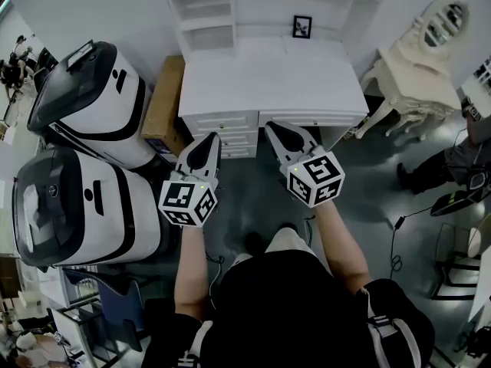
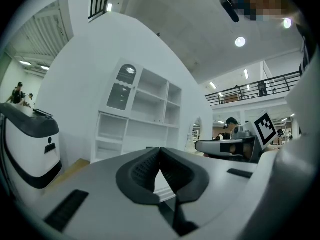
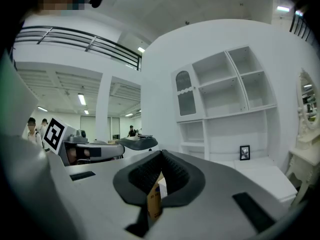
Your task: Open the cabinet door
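The white desk unit (image 1: pixel 272 79) stands ahead of me, with open shelves above it and drawers (image 1: pixel 222 123) in its front. A small cabinet door (image 2: pixel 124 87) with an arched window closes the top left compartment of the shelving; it also shows as the cabinet door (image 3: pixel 185 94) in the right gripper view, shut. My left gripper (image 1: pixel 209 146) hangs in front of the drawers, its jaws shut on nothing, tips together (image 2: pixel 160 150). Beside it my right gripper (image 1: pixel 278 135) points at the desk front, also shut and empty (image 3: pixel 161 154). Neither touches the furniture.
Two large white-and-black machines (image 1: pixel 92 90) (image 1: pixel 77 198) stand at the left. A brown cardboard box (image 1: pixel 165 102) sits between them and the desk. A small picture frame (image 1: pixel 302 26) rests on the desk. An ornate white dressing table (image 1: pixel 414 67) and floor cables (image 1: pixel 399 228) are at the right.
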`<control>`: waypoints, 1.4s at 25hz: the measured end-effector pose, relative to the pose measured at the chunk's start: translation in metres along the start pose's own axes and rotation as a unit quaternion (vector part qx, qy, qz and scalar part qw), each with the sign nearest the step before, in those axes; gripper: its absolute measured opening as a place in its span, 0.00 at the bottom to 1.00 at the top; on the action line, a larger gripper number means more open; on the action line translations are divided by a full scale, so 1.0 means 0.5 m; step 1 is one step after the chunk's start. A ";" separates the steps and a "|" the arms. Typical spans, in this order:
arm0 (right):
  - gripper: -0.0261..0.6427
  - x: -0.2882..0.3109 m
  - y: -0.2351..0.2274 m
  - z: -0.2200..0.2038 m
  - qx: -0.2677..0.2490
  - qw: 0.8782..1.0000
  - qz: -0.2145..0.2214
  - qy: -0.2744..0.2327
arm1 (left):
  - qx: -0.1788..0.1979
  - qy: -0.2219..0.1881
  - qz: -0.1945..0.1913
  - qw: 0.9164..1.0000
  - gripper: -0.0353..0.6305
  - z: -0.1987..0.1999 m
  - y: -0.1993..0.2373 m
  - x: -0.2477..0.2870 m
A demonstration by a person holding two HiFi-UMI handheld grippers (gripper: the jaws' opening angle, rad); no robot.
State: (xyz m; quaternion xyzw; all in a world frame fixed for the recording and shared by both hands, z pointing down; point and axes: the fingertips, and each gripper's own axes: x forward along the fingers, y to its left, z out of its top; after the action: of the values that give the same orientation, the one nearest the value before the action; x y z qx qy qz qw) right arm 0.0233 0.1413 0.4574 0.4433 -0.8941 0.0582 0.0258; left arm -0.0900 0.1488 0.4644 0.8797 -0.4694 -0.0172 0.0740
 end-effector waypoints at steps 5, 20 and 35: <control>0.06 0.001 -0.020 -0.008 0.006 1.000 -0.006 0.004 | -0.006 0.011 -0.007 1.000 0.08 -0.017 -0.007 0.019; 0.06 0.131 -0.104 0.043 -0.008 0.999 0.033 0.014 | 0.002 0.015 0.013 1.000 0.08 0.014 0.072 0.141; 0.06 0.264 -0.333 0.128 0.000 0.999 0.049 -0.003 | 0.008 0.005 0.029 1.000 0.08 0.096 0.120 0.401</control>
State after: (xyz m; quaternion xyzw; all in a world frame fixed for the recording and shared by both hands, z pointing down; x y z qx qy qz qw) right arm 0.0761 -0.0709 0.4202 0.3989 -0.9149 0.0582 0.0204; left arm -0.0322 -0.0560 0.4336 0.8662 -0.4948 -0.0074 0.0699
